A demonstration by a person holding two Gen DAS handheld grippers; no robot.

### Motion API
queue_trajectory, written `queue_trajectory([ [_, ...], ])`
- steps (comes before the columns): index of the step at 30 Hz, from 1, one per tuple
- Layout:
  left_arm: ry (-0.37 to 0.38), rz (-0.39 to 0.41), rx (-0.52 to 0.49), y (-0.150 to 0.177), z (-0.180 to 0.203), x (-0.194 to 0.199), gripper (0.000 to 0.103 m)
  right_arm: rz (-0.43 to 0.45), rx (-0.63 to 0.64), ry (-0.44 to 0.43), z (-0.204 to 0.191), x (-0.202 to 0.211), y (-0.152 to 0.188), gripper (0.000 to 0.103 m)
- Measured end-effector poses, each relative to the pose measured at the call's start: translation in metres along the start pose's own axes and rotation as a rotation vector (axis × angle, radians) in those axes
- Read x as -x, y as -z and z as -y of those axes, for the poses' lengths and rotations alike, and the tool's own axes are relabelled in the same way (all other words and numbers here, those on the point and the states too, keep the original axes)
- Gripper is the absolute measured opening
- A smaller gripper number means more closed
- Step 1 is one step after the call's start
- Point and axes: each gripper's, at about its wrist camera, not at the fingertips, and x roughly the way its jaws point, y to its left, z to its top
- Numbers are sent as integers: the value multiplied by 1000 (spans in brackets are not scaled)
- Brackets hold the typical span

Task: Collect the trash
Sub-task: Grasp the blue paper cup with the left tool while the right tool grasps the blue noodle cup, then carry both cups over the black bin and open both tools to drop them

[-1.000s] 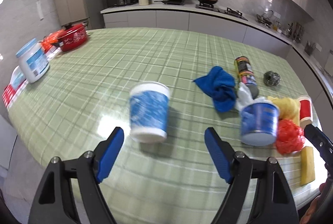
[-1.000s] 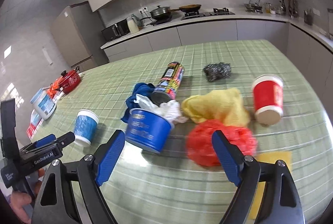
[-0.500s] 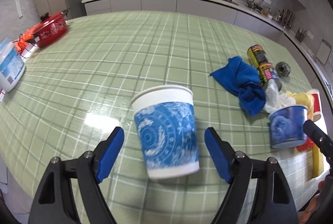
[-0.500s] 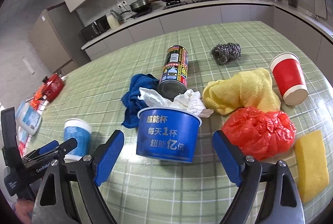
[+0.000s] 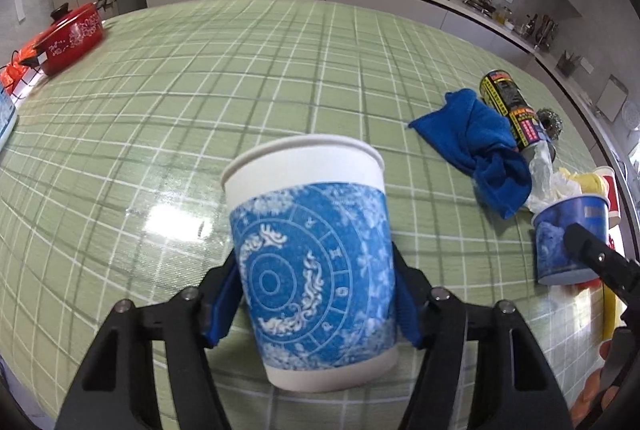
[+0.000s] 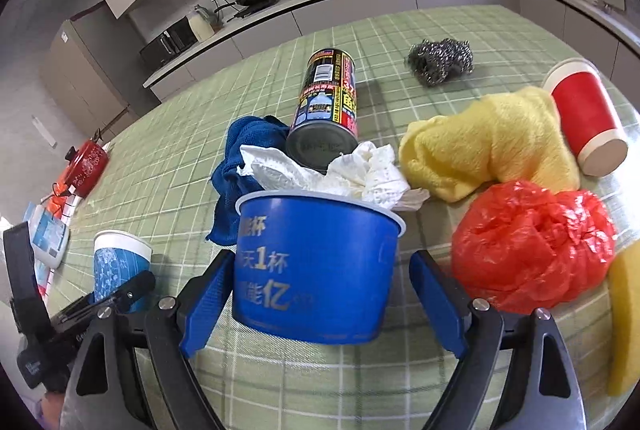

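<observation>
A white paper cup with a blue pattern (image 5: pixel 310 266) stands upright on the green checked table. My left gripper (image 5: pixel 316 302) has closed its blue pads against both sides of the cup. The cup also shows in the right wrist view (image 6: pixel 120 266). A blue plastic tub (image 6: pixel 316 270) stuffed with white tissue (image 6: pixel 336 170) stands between the spread pads of my right gripper (image 6: pixel 320 306), which is open with a gap on each side. The tub shows at the right of the left wrist view (image 5: pixel 568 238).
Behind the tub lie a blue cloth (image 6: pixel 240 170), a spray can (image 6: pixel 328 102), a steel scourer (image 6: pixel 440 60), a yellow cloth (image 6: pixel 492 142), a red paper cup (image 6: pixel 586 126), a red plastic bag (image 6: pixel 532 242) and a yellow sponge (image 6: pixel 626 318). A red pot (image 5: pixel 70 38) sits far left.
My left gripper has moved forward around the patterned cup and closed on it. My right gripper has moved forward so the blue tub now sits between its open pads.
</observation>
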Motion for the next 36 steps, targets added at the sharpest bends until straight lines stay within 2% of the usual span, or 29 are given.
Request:
queue_trajectory([
  [2, 7, 6, 2, 1, 0, 2, 63, -5, 2, -11, -1, -3, 0, 89],
  [4, 11, 10, 3, 2, 0, 4, 62, -13, -4, -36, 1, -6, 1, 80],
  [10, 25, 46, -5, 1, 8, 18, 61, 6, 21, -46, 0, 0, 2, 79],
  [20, 59, 90, -26, 4, 48, 44, 61, 97, 81, -19, 12, 51, -2, 79],
  [28, 59, 106, -33, 20, 112, 63, 61, 118, 98, -23, 62, 90, -2, 79],
  [36, 90, 124, -30, 44, 196, 78, 61, 128, 110, -31, 147, 136, -7, 79],
])
